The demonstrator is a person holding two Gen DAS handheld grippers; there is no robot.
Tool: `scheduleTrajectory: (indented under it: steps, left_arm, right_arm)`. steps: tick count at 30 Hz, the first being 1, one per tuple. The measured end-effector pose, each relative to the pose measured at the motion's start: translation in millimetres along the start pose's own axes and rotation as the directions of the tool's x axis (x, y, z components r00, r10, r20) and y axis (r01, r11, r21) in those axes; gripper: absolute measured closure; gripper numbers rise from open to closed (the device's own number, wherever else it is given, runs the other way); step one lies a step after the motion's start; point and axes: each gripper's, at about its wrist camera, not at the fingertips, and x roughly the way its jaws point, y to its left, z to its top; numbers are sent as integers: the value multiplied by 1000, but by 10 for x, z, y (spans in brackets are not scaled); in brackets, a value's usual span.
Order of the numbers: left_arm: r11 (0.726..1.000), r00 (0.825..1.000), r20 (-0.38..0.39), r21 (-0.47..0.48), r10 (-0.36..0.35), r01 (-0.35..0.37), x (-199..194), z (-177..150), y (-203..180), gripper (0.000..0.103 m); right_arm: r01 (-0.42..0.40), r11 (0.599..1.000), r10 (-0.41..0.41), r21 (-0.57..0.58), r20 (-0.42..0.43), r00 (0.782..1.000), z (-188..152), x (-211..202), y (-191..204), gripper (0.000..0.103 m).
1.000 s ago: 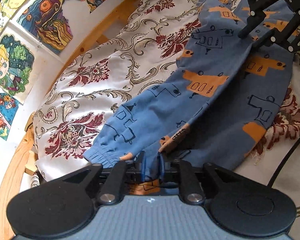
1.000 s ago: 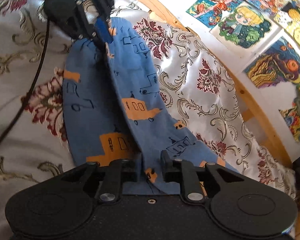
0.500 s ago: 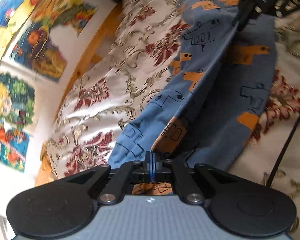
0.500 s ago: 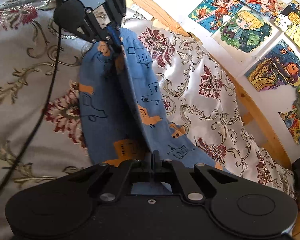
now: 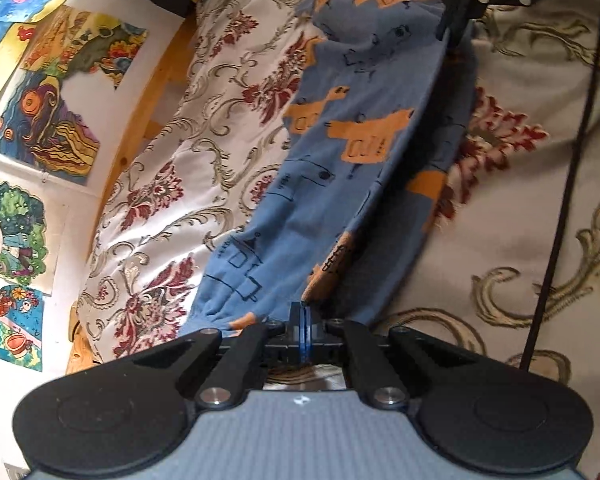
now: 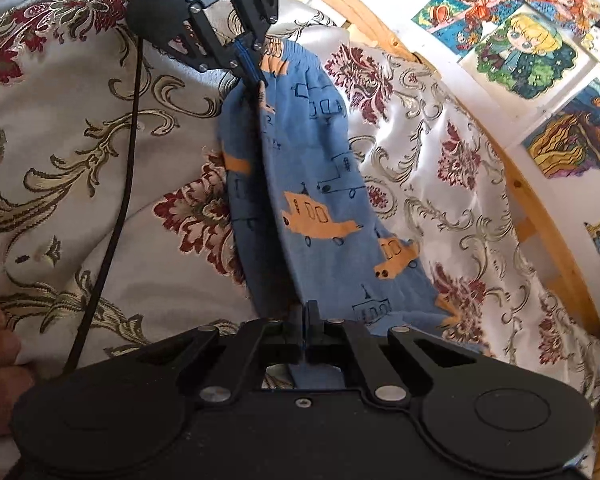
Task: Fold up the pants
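Pants [image 5: 364, 152], blue with orange and outlined vehicle prints, stretched between two grippers over a bed.

One pair of pants lies on the floral bedspread [image 5: 172, 184]; the left gripper [image 5: 305, 322] is clamped on the cuff end, the right gripper [image 6: 305, 320] pinches the opposite end, each visible far ahead of the other. No readable writing. Several cartoon drawings [image 6: 516, 44] hang on the wall; a black cable [image 6: 116, 200] crosses the bed.
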Motion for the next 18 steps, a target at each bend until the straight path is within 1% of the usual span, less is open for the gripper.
scheduleTrajectory:
  steps: [6, 14, 16, 17, 18]
  left_arm:
    - [1000, 1000, -11, -10, -22, 22, 0, -23, -28, 102]
    - [997, 997, -33, -21, -74, 73, 41, -33, -63, 102]
    - [995, 995, -35, -40, -89, 88, 32, -32, -38, 101]
    - [993, 994, -35, -60, -105, 103, 18, -29, -4, 99]
    - [990, 993, -34, -83, -114, 111, -4, -18, 28, 95]
  right_arm:
    - [-29, 999, 29, -13, -14, 999, -1, 5, 48, 103]
    - [-36, 999, 36, -31, -24, 999, -36, 52, 93, 102]
    - [-36, 999, 36, -27, -20, 999, -46, 37, 81, 96]
    - [-34, 999, 34, -22, -16, 999, -58, 12, 73, 91]
    - [-35, 999, 34, -10, -14, 999, -67, -21, 48, 86]
